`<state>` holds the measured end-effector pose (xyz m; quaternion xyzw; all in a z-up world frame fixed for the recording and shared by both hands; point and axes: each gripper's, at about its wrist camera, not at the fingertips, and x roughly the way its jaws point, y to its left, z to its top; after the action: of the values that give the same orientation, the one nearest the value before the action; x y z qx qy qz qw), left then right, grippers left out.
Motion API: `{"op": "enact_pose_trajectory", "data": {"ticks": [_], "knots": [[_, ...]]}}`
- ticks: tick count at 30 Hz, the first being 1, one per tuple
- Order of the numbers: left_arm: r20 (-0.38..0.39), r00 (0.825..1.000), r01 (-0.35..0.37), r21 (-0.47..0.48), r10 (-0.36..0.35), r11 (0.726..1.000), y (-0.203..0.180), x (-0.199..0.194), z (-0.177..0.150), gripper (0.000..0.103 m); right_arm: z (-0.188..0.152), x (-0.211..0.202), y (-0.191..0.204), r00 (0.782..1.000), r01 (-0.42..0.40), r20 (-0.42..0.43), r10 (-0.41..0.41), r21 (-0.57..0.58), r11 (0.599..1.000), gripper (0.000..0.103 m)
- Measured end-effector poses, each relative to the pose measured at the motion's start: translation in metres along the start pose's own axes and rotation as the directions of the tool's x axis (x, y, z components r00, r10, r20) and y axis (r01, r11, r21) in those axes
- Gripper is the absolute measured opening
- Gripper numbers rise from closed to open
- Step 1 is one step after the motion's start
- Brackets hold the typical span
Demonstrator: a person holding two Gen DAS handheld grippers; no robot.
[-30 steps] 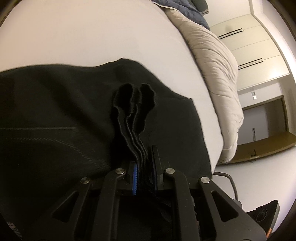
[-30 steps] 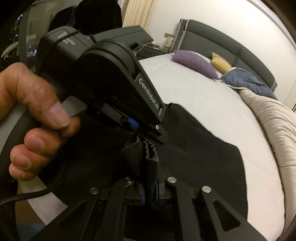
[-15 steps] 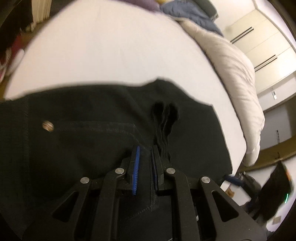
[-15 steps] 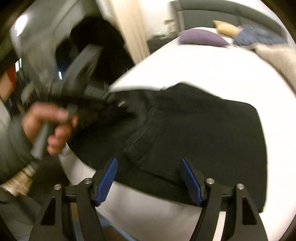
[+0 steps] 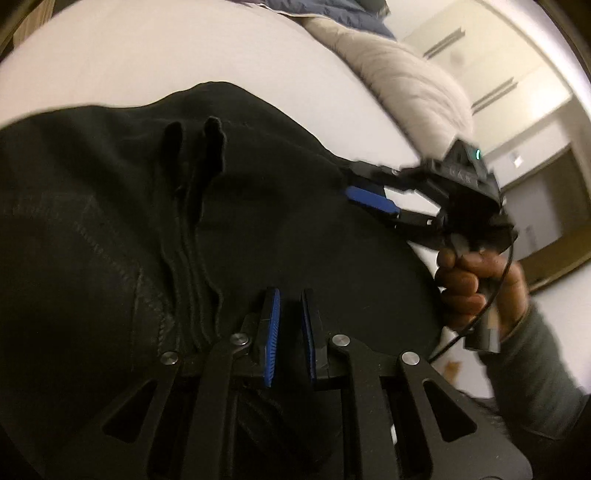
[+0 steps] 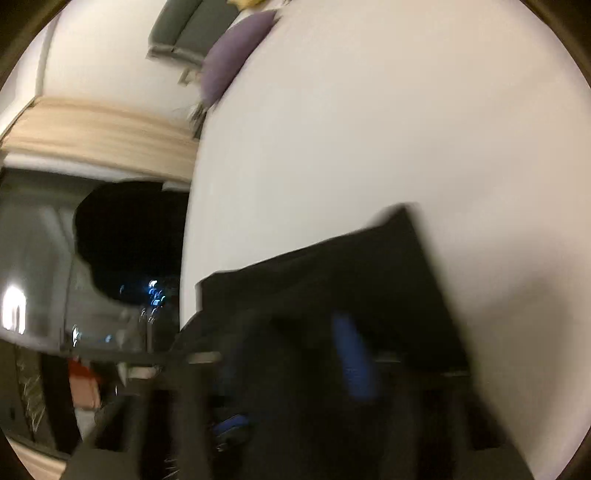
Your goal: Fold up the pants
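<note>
**Black pants on white bed, both claws over the fabric**

White bed sheet (image 5: 184, 48) fills the upper half of your left wrist view, with a beige duvet (image 5: 410, 85) at upper right and wardrobe doors (image 5: 517, 77) behind it. Black pants (image 5: 110, 221) lie across the bed, taking the centre and left of the frame; a bunched ridge of fabric runs up from bottom centre. Your left claw (image 5: 290, 325) sits bottom centre, blue pads close together with a narrow gap, nothing visibly pinched between them. Your right claw (image 5: 369, 184) is at centre right, at the pants' right edge, jaws parted, one blue pad on the fabric; your right hand (image 5: 476, 284) holds its handle. Right wrist view is badly blurred: pants (image 6: 351, 280) in the lower centre on the sheet (image 6: 406, 110), purple pillow (image 6: 236, 51) top centre, grey headboard (image 6: 192, 26) top left, beige curtain (image 6: 99, 129) left. Right claw fingers there are smeared; spacing can't be read from that view.
</note>
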<state>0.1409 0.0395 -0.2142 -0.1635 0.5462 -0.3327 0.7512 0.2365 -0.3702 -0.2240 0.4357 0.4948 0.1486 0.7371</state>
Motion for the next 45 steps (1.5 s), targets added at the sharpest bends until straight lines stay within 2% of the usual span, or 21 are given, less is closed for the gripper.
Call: {"op": "enact_pose_trajectory", "data": {"ticks": [2, 4, 5, 7, 8, 9, 11, 12, 14, 16, 17, 19, 21, 24, 27, 29, 32, 36, 39, 42, 45], "knots": [[0.006, 1.000, -0.003, -0.002, 0.003, 1.000, 0.007, -0.013, -0.004, 0.012, -0.009, -0.012, 0.008, 0.999, -0.031, -0.010, 0.031, -0.006, 0.999, 0.057], [0.025, 1.000, -0.009, -0.012, 0.010, 1.000, 0.003, -0.015, -0.005, 0.012, -0.035, -0.032, 0.028, 0.993, -0.109, 0.022, 0.112, -0.098, 0.989, 0.080], [0.040, 0.999, -0.007, -0.028, 0.008, 1.000, 0.003, -0.019, -0.007, 0.012, -0.047, -0.038, 0.032, 0.989, -0.145, 0.023, 0.149, -0.118, 0.982, 0.083], [0.066, 0.998, 0.002, -0.054, 0.002, 0.999, 0.003, -0.030, -0.013, 0.012, -0.072, -0.036, 0.027, 0.988, -0.147, 0.017, 0.150, -0.136, 0.980, 0.082], [0.081, 0.997, 0.013, -0.070, -0.007, 0.997, 0.007, -0.040, -0.017, 0.012, -0.078, -0.035, 0.021, 0.992, -0.121, 0.028, 0.127, -0.155, 0.981, 0.077], [0.098, 0.995, 0.016, -0.092, -0.007, 0.996, 0.013, -0.055, -0.022, 0.012, -0.090, -0.035, 0.023, 0.994, -0.062, 0.067, 0.080, -0.241, 0.969, 0.068], [0.150, 0.989, 0.028, -0.118, -0.010, 0.993, 0.024, -0.091, -0.031, 0.012, -0.100, -0.036, 0.039, 0.997, 0.055, 0.078, -0.029, -0.365, 0.930, 0.071], [0.207, 0.978, 0.037, -0.128, -0.009, 0.991, 0.033, -0.120, -0.038, 0.012, -0.100, -0.037, 0.047, 0.996, 0.079, 0.070, -0.057, -0.364, 0.928, 0.080], [0.313, 0.950, 0.037, -0.153, 0.013, 0.988, 0.055, -0.173, -0.053, 0.012, -0.098, -0.042, 0.063, 0.999, 0.026, 0.045, -0.013, -0.297, 0.954, 0.084], [0.402, 0.914, 0.023, -0.207, 0.064, 0.978, 0.079, -0.219, -0.072, 0.012, -0.098, -0.050, 0.081, 0.989, -0.114, 0.060, 0.134, -0.263, 0.958, 0.084], [0.444, 0.890, 0.015, -0.254, 0.103, 0.967, 0.095, -0.241, -0.082, 0.012, -0.101, -0.051, 0.093, 0.977, -0.179, 0.068, 0.204, -0.270, 0.946, 0.084], [0.482, 0.860, 0.011, -0.351, 0.170, 0.936, 0.125, -0.269, -0.100, 0.012, -0.096, -0.044, 0.112, 0.958, -0.258, 0.048, 0.282, -0.281, 0.924, 0.084], [0.492, 0.845, 0.041, -0.451, 0.209, 0.892, 0.162, -0.288, -0.126, 0.012, -0.104, -0.035, 0.122, 0.951, -0.295, 0.017, 0.310, -0.265, 0.918, 0.084], [0.506, 0.837, 0.119, -0.541, 0.209, 0.833, 0.200, -0.292, -0.160, 0.012, -0.113, -0.014, 0.132, 0.938, -0.342, -0.019, 0.347, -0.226, 0.912, 0.084], [0.486, 0.858, 0.199, -0.612, 0.165, 0.765, 0.225, -0.270, -0.179, 0.012, -0.119, -0.010, 0.125, 0.930, -0.365, -0.029, 0.367, -0.187, 0.912, 0.084], [0.483, 0.867, 0.247, -0.634, 0.125, 0.733, 0.242, -0.264, -0.175, 0.012, -0.124, -0.011, 0.124, 0.925, -0.378, -0.027, 0.378, -0.156, 0.913, 0.084], [0.514, 0.854, 0.315, -0.627, 0.074, 0.712, 0.257, -0.262, -0.181, 0.012, -0.133, -0.016, 0.116, 0.923, -0.383, -0.021, 0.385, -0.148, 0.912, 0.084], [0.586, 0.810, 0.451, -0.618, -0.005, 0.645, 0.279, -0.253, -0.188, 0.012, -0.133, -0.015, 0.107, 0.923, -0.384, -0.018, 0.385, -0.129, 0.914, 0.084], [0.600, 0.800, 0.478, -0.615, -0.020, 0.627, 0.270, -0.248, -0.189, 0.012, -0.133, -0.011, 0.105, 0.922, -0.385, -0.025, 0.386, -0.126, 0.914, 0.084], [0.635, 0.770, 0.546, -0.610, -0.058, 0.574, 0.281, -0.242, -0.194, 0.012, -0.134, -0.010, 0.101, 0.921, -0.390, -0.031, 0.389, -0.116, 0.913, 0.084], [0.649, 0.758, 0.571, -0.609, -0.068, 0.550, 0.287, -0.240, -0.200, 0.012, -0.136, -0.007, 0.098, 0.920, -0.392, -0.035, 0.391, -0.114, 0.913, 0.084]]}}
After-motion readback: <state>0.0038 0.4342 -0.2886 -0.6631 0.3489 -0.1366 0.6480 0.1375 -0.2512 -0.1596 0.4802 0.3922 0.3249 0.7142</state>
